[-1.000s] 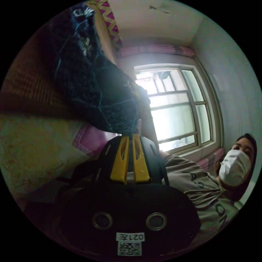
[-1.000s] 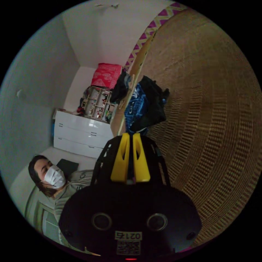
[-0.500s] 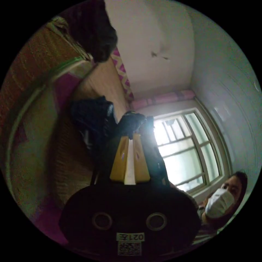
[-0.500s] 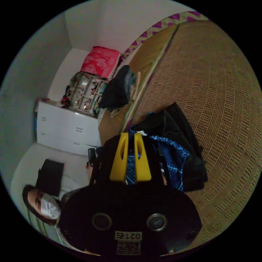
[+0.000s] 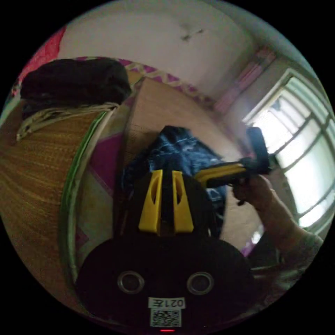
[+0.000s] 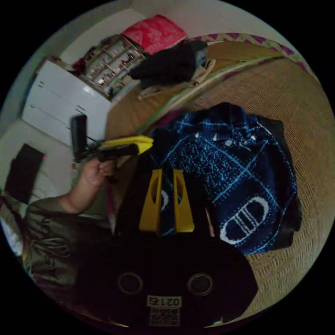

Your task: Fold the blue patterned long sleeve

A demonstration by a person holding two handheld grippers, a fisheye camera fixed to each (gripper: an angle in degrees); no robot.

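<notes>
Two yellow-jawed grippers, left gripper (image 6: pixel 148 143) and right gripper (image 6: pixel 166 174), clamp my blue patterned knit long sleeve (image 6: pixel 237 174); I should lay both edges level on the woven straw mat (image 6: pixel 307 139) ahead.

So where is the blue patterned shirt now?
In the right gripper view, the blue patterned shirt lies on the woven mat, beside the right gripper.

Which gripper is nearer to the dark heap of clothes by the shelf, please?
Left. In the right gripper view the left gripper reaches along the shirt's near edge, on the heap's side. The right gripper sits lower, farther from it, pinching shirt cloth.
</notes>
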